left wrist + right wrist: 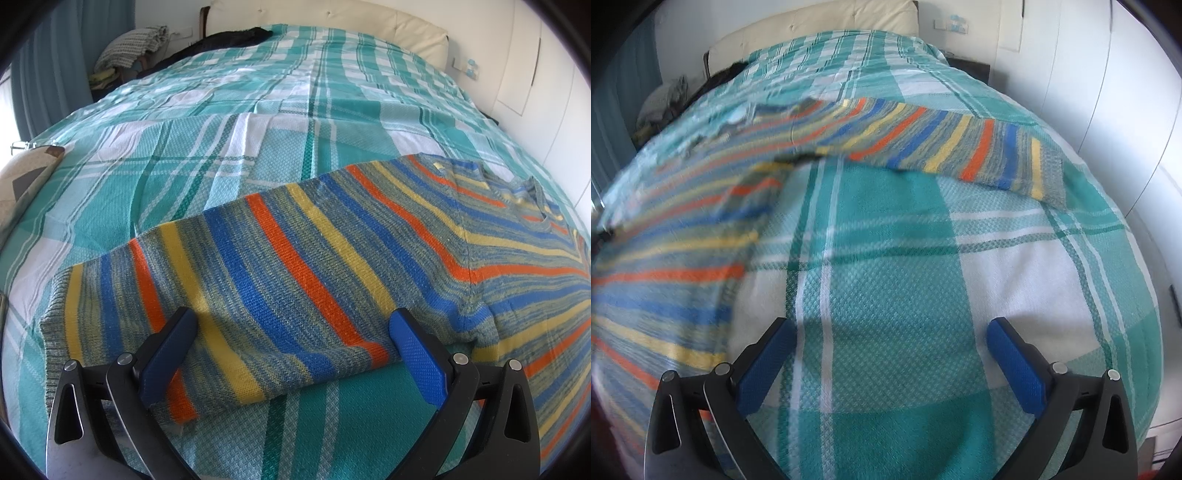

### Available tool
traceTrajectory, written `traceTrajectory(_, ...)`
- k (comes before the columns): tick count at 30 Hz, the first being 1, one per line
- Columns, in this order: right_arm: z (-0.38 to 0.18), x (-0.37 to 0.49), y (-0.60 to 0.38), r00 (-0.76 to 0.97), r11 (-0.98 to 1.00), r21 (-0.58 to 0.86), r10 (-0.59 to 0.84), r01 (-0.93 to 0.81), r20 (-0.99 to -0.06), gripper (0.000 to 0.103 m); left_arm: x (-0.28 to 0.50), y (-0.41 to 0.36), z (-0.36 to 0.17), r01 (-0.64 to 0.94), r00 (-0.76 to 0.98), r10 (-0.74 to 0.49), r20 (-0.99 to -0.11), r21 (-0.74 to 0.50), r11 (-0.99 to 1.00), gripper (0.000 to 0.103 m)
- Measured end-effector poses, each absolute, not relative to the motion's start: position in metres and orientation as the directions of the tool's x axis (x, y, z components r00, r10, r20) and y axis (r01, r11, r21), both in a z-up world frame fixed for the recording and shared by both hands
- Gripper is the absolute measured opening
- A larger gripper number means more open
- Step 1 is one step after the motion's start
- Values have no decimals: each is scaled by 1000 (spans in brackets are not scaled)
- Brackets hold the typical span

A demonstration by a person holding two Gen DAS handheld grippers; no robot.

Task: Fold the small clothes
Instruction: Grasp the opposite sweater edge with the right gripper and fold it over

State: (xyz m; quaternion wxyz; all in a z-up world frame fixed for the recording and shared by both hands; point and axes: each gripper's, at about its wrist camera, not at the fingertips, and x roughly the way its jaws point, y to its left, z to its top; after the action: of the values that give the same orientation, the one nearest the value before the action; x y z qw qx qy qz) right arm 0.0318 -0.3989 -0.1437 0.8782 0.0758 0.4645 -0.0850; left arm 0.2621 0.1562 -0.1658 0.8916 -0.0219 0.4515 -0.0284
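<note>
A small knitted sweater (332,251) with blue, orange, yellow and grey-green stripes lies flat on the bed. In the left wrist view its left sleeve stretches across the frame, cuff at the left, neck opening at the far right. My left gripper (291,332) is open, its blue pads either side of the sleeve's near edge, just above it. In the right wrist view the sweater (683,236) lies at the left and its other sleeve (960,144) reaches to the right. My right gripper (890,336) is open and empty over bare bedspread, to the right of the sweater body.
The bed is covered by a teal and white plaid bedspread (229,122). A cream headboard (332,18) is at the far end. Dark clothing (221,40) and a pile of folded textiles (129,48) lie at the far left. A patterned cushion (22,184) is at the left edge. White wardrobe doors (1089,92) stand to the right.
</note>
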Motion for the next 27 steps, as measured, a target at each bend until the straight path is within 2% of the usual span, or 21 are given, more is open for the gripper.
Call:
traceTrajectory(4,-104,19,-458,705,909,301,10,289,-709,101,262,157,-158,3,542,-70,-838,-82,997,103)
traceTrajectory(7,-98,16,-527,763,800,480,43,360,-644,99,255,156,-147,-8,493,-67,-867,-82,997,102)
traceTrajectory(10,-117,27,-595,763,641,622,86,450,-641,85,231,154,-128,-21,539,-56,-841,-80,997,102)
traceTrajectory(13,-136,55,-626,748,575,683,175,450,-640,77,197,151,-105,-33,602,-80,-795,-125,992,102)
traceTrajectory(16,-144,88,-631,730,575,684,206,449,-652,72,171,150,-102,-61,626,-95,-774,-170,984,102)
traceTrajectory(17,-150,99,-630,711,567,681,221,464,-668,62,164,151,-105,-69,628,-98,-772,-180,981,102)
traceTrajectory(18,-154,107,-624,693,563,676,233,476,-682,50,159,152,-111,-75,624,-94,-776,-180,981,102)
traceTrajectory(19,-158,117,-619,664,572,656,240,492,-708,12,155,153,-118,-84,616,-87,-783,-176,981,102)
traceTrajectory(20,-158,124,-613,630,598,612,217,518,-746,2,153,155,-123,-91,608,-84,-789,-174,981,102)
traceTrajectory(21,-153,128,-608,598,636,543,156,548,-786,2,151,157,-130,-97,598,-80,-797,-171,980,102)
traceTrajectory(24,-110,139,-583,598,755,387,-9,530,-802,2,146,165,-137,-123,595,-66,-801,-172,977,102)
traceTrajectory(27,-53,160,-532,640,875,302,-11,378,-769,2,147,169,-131,-123,627,-87,-775,-209,970,102)
